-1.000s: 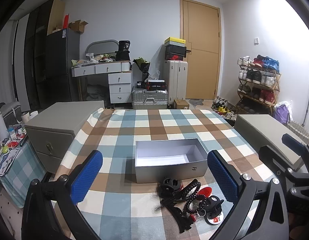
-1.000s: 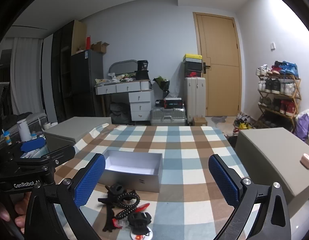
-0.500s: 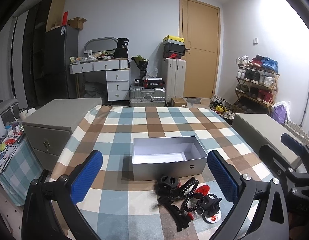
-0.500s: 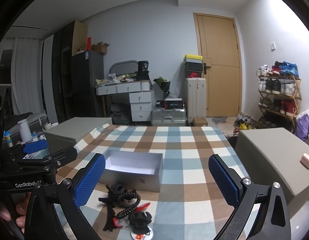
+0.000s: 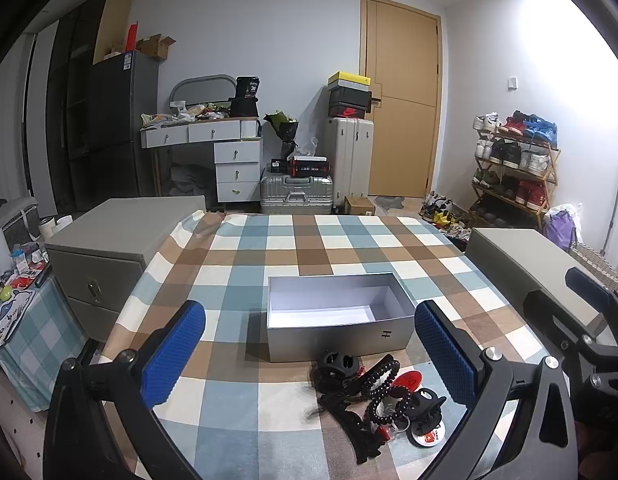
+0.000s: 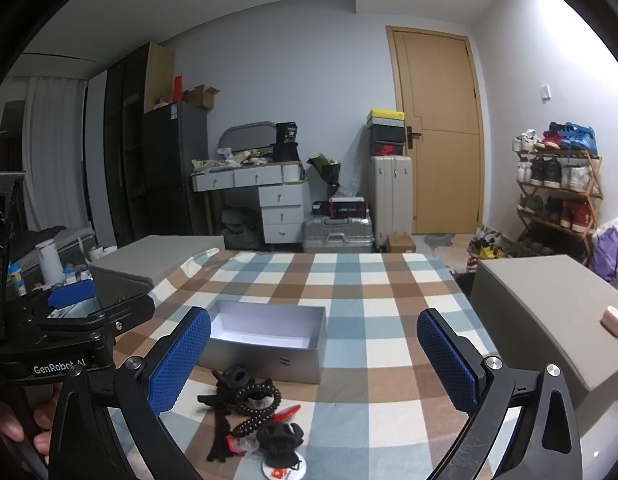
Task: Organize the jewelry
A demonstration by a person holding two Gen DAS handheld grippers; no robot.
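An open, empty silver box stands on the checked tablecloth; it also shows in the right wrist view. In front of it lies a tangled pile of jewelry: black bead bracelets, black hair clips, a red piece and a round badge, also seen in the right wrist view. My left gripper is open and empty, held above the table's near edge. My right gripper is open and empty, to the right of the left one. The left gripper's body shows in the right wrist view.
Grey cabinets flank the table, left and right; a small pink case lies on the right one. A cluttered side table stands at far left. Desk, suitcases, door and shoe rack stand behind.
The left gripper has drifted slightly; the box and pile sit a little further right in its view. The right view barely changed. Both grippers stay open.
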